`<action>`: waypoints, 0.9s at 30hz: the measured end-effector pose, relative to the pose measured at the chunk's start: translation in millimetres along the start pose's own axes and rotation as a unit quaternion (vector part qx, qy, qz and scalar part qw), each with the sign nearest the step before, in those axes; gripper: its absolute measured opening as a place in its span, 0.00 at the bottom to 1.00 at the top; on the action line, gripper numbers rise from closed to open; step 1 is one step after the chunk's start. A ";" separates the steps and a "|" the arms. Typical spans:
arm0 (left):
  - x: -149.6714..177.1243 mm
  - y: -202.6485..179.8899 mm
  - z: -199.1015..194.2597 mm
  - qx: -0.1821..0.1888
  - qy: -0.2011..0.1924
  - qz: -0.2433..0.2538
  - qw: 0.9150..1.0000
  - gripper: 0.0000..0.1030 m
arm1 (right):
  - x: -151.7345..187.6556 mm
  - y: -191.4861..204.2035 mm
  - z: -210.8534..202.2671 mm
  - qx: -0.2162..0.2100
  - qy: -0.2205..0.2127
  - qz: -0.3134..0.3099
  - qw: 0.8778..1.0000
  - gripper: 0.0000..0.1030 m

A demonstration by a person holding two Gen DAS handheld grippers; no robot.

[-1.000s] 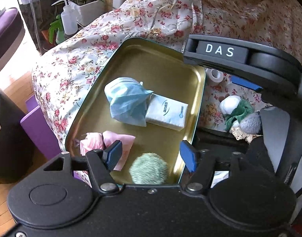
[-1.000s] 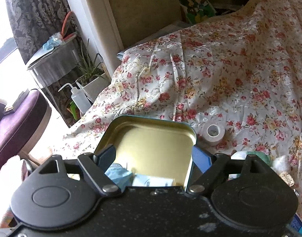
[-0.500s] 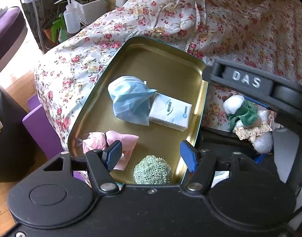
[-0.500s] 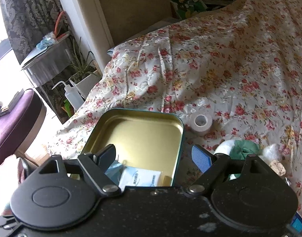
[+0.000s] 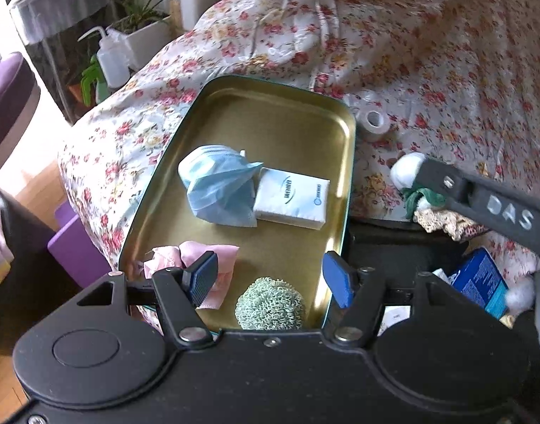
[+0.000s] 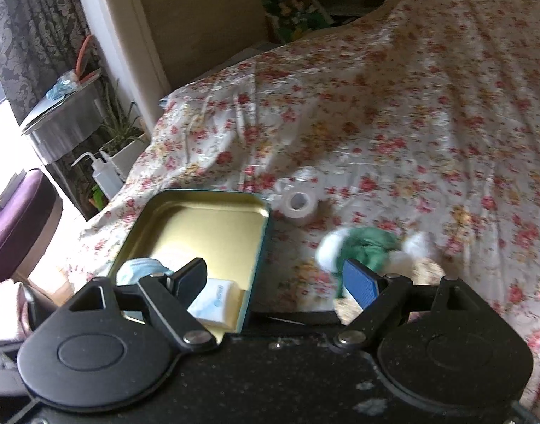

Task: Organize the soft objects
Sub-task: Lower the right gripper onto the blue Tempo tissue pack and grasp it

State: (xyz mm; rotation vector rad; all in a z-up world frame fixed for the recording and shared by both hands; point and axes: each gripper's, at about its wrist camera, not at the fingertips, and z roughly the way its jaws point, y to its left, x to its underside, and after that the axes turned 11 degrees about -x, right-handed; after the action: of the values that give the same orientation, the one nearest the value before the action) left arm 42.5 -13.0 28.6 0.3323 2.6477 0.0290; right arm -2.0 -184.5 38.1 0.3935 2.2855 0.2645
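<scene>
A gold-lined tin tray (image 5: 270, 123) lies on the flowered bedspread. In it are a blue face mask (image 5: 220, 187), a white tissue pack (image 5: 291, 198), a pink cloth (image 5: 199, 254) and a green knitted scrubber (image 5: 270, 304). My left gripper (image 5: 270, 279) hovers open over the scrubber and touches nothing. To the right of the tray (image 6: 199, 219) sits a green cloth (image 6: 369, 243) with white pom-poms and a lace piece (image 5: 443, 219). My right gripper (image 6: 273, 281) is open and empty, its right finger just in front of the green cloth.
A white tape roll (image 6: 298, 206) lies beyond the tray's far right corner. A blue box (image 5: 482, 282) sits in a dark bag at the lower right. A squeeze bottle (image 5: 110, 56), a potted plant and a purple seat stand off the bed's left edge.
My right gripper has swung right, from above the tray to the green cloth pile. The left gripper has stayed over the scrubber, rolling slightly.
</scene>
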 end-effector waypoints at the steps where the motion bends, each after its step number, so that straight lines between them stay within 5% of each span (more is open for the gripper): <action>1: 0.9 -1.3 -1.0 0.002 -0.001 0.004 1.000 0.60 | 3.6 -5.2 -5.6 0.005 -0.003 0.003 1.000 0.83; 19: 23.0 -51.3 -13.5 0.021 -0.038 0.068 0.997 0.61 | 78.3 -108.5 -79.1 0.100 -0.029 0.059 0.993 0.91; 21: 26.4 -58.7 -16.2 0.027 -0.046 0.076 0.996 0.68 | 85.2 -115.1 -85.4 0.112 -0.031 0.055 0.992 0.95; 27: 36.6 -81.4 -15.4 0.056 -0.044 0.105 0.992 0.70 | 89.4 -121.3 -100.2 0.088 -0.051 0.069 0.992 0.98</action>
State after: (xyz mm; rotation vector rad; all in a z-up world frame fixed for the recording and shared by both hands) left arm -14.6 -82.7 19.6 0.6353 2.5210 -0.0665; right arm -157.6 -271.7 7.3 0.6437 2.1908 0.1091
